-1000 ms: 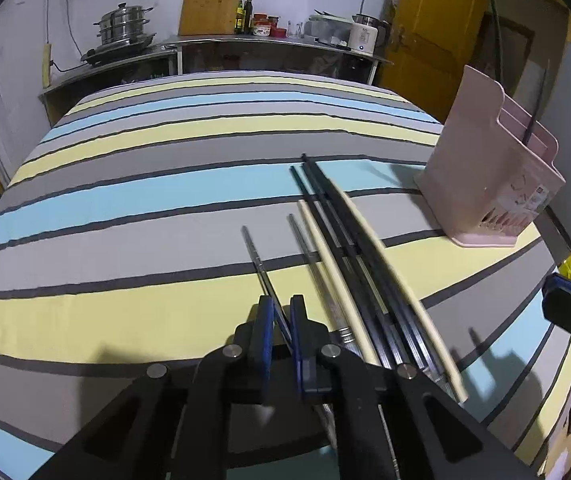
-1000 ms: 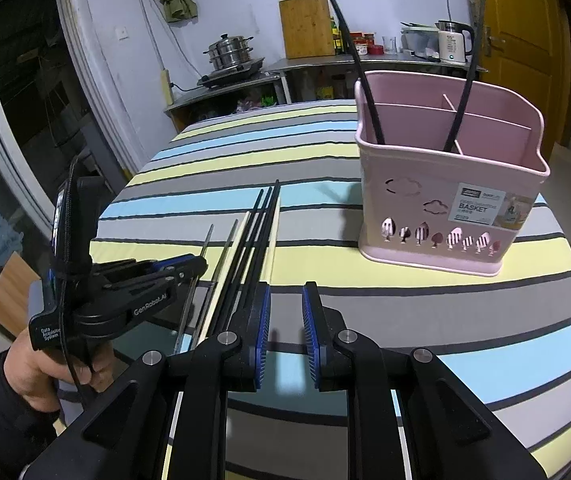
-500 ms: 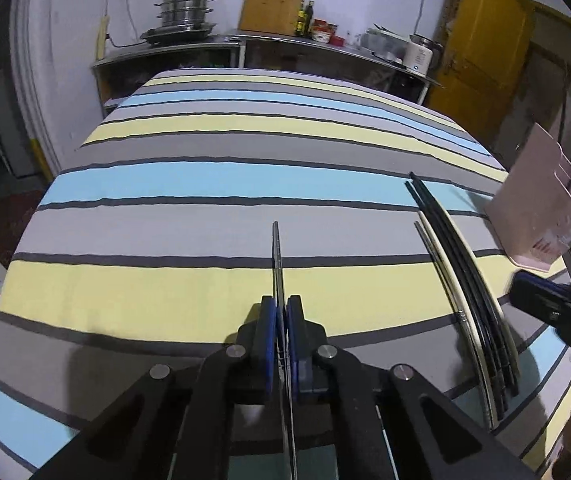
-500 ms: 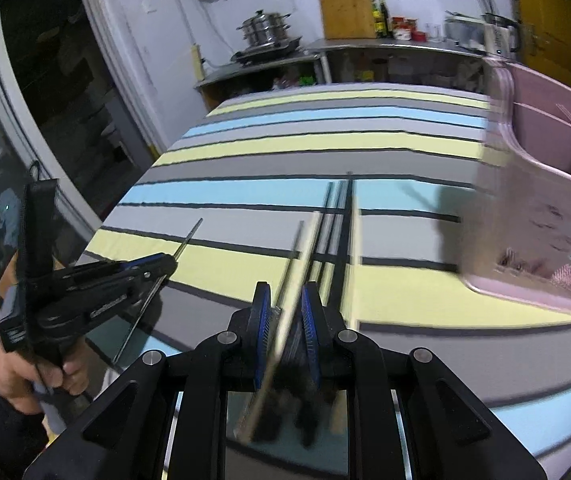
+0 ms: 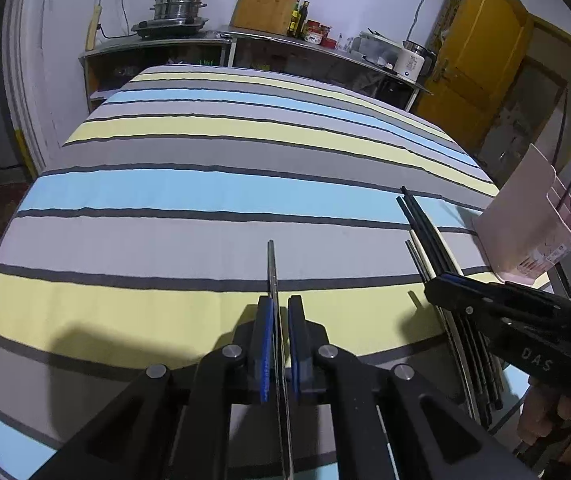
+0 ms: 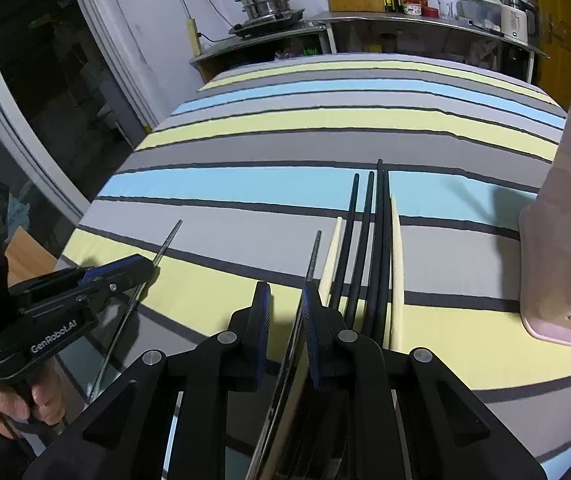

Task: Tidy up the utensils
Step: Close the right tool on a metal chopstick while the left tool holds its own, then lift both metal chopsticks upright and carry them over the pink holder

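Your left gripper pinches one metal chopstick, held above the striped cloth with its tip pointing forward. Your right gripper is spread, with a second metal chopstick lying against its right pad; the pads have not closed on it yet. The black chopsticks and the two pale ones lie together on the cloth just right of that gripper, and the pink basket stands near them on the right edge.

I judge the step to be the pickup of the metal pair, one stick in each gripper. Next, you need to close the right pads on the stick only, without catching the pale one just beside it, then carry both to the basket and drop them tip down in a compartment.

Compared with one second ago, the left stick has left the bundle and now points straight ahead. The right gripper, which half a second ago looked nearly closed over the bundle, now stands wider and further left.
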`<state>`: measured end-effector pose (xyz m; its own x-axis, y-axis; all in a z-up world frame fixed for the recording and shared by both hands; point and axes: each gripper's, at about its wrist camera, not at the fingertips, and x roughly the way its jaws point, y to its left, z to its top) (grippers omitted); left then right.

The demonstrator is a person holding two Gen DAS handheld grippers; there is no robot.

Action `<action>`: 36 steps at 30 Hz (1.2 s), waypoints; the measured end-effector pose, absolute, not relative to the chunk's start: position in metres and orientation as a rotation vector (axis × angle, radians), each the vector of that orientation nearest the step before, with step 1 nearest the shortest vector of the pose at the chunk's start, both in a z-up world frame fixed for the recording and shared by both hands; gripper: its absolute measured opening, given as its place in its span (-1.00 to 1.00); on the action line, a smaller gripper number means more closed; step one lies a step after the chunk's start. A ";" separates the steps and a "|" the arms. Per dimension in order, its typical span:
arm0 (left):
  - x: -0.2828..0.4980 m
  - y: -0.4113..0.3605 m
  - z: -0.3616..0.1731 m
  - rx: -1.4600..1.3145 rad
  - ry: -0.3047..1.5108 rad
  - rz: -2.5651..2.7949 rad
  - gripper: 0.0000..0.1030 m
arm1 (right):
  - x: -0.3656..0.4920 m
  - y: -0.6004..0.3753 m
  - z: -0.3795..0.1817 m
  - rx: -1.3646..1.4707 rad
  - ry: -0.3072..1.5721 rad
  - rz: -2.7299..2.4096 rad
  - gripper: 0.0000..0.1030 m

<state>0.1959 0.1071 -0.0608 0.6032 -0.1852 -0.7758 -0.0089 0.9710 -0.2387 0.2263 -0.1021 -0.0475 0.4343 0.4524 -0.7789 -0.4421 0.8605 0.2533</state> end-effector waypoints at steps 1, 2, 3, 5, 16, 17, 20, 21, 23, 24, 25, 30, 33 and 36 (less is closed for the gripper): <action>0.197 0.106 -0.061 -0.227 0.921 -0.108 -0.87 | 0.227 -0.102 -0.048 0.015 0.974 0.559 -0.67; 0.198 0.105 -0.062 -0.224 0.924 -0.113 -0.87 | 0.229 -0.101 -0.049 0.015 0.981 0.555 -0.67; 0.200 0.104 -0.063 -0.219 0.930 -0.114 -0.87 | 0.230 -0.100 -0.050 0.013 0.985 0.552 -0.67; 0.202 0.102 -0.064 -0.201 0.932 -0.115 -0.87 | 0.229 -0.096 -0.052 0.002 0.990 0.548 -0.67; 0.218 0.088 -0.063 -0.063 0.952 -0.107 -0.86 | 0.232 -0.081 -0.051 -0.094 0.980 0.495 -0.86; 0.218 0.087 -0.063 -0.051 0.955 -0.100 -0.89 | 0.233 -0.081 -0.050 -0.092 0.985 0.496 -0.87; 0.219 0.089 -0.061 -0.065 0.967 -0.106 -0.92 | 0.235 -0.084 -0.049 -0.066 0.996 0.513 -0.88; 0.219 0.090 -0.060 -0.076 0.969 -0.112 -0.92 | 0.234 -0.086 -0.046 -0.058 0.991 0.517 -0.88; 0.215 0.089 -0.055 -0.079 0.959 -0.113 -0.92 | 0.230 -0.089 -0.040 -0.046 0.975 0.524 -0.88; 0.213 0.089 -0.051 -0.083 0.950 -0.119 -0.92 | 0.229 -0.092 -0.035 -0.038 0.965 0.529 -0.89; 0.211 0.089 -0.047 -0.088 0.941 -0.125 -0.92 | 0.227 -0.093 -0.030 -0.031 0.954 0.532 -0.89; 0.196 0.087 -0.012 -0.103 0.869 -0.159 -0.92 | 0.218 -0.108 -0.002 0.007 0.896 0.538 -0.89; 0.187 0.086 0.011 -0.116 0.824 -0.180 -0.92 | 0.209 -0.119 0.017 0.028 0.852 0.540 -0.90; 0.177 0.086 0.031 -0.131 0.786 -0.202 -0.92 | 0.200 -0.127 0.035 0.051 0.816 0.543 -0.90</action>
<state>0.1773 0.0858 0.0313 0.6890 -0.2284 -0.6879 0.1313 0.9727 -0.1915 0.2001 -0.1270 0.0345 0.5569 0.4786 -0.6788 -0.4404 0.8631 0.2473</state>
